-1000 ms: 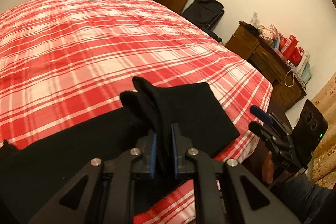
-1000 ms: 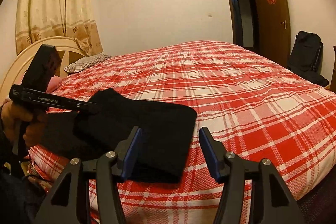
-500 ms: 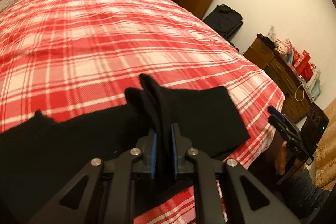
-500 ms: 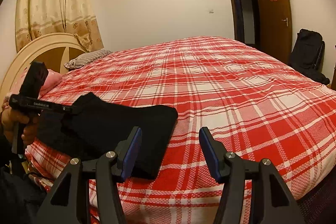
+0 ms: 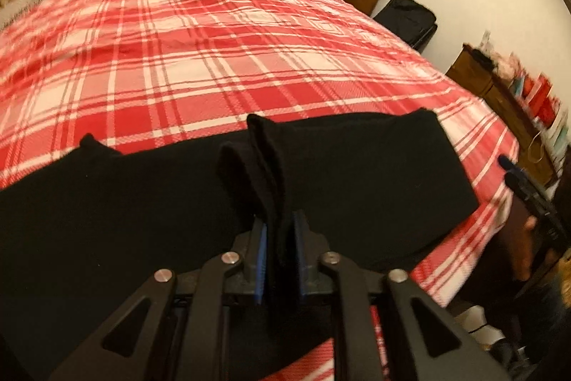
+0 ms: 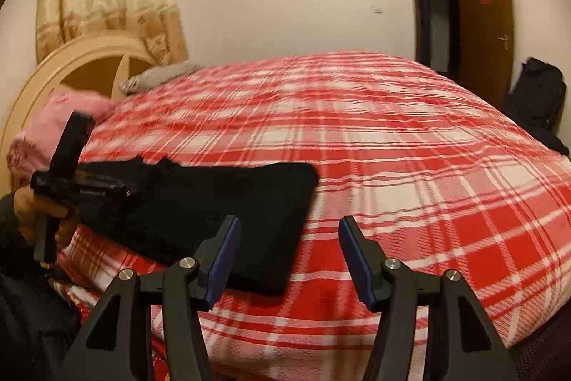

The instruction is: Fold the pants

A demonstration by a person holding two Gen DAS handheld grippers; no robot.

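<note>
Black pants [image 5: 357,174] lie flat along the near edge of a red plaid bed [image 5: 214,59]. My left gripper [image 5: 279,227] is shut on a raised fold of the pants near their middle. In the right wrist view the pants [image 6: 232,202] lie at the left, and the left gripper [image 6: 128,191] grips them from the left side. My right gripper [image 6: 289,231] is open and empty, just off the bed's near edge, beside the pants' right end. It also shows at the right edge of the left wrist view [image 5: 510,170].
A cream headboard [image 6: 89,59], a pink pillow [image 6: 60,116] and a grey pillow [image 6: 160,77] stand at the bed's left end. A brown door [image 6: 481,20] and a black suitcase [image 6: 539,95] are at the far right. A wooden dresser [image 5: 506,95] holds red bags.
My left gripper has pulled the pants leftward along the bed edge, stretching them out flatter and longer. My right gripper stays open and has drifted slightly away from the pants' end.
</note>
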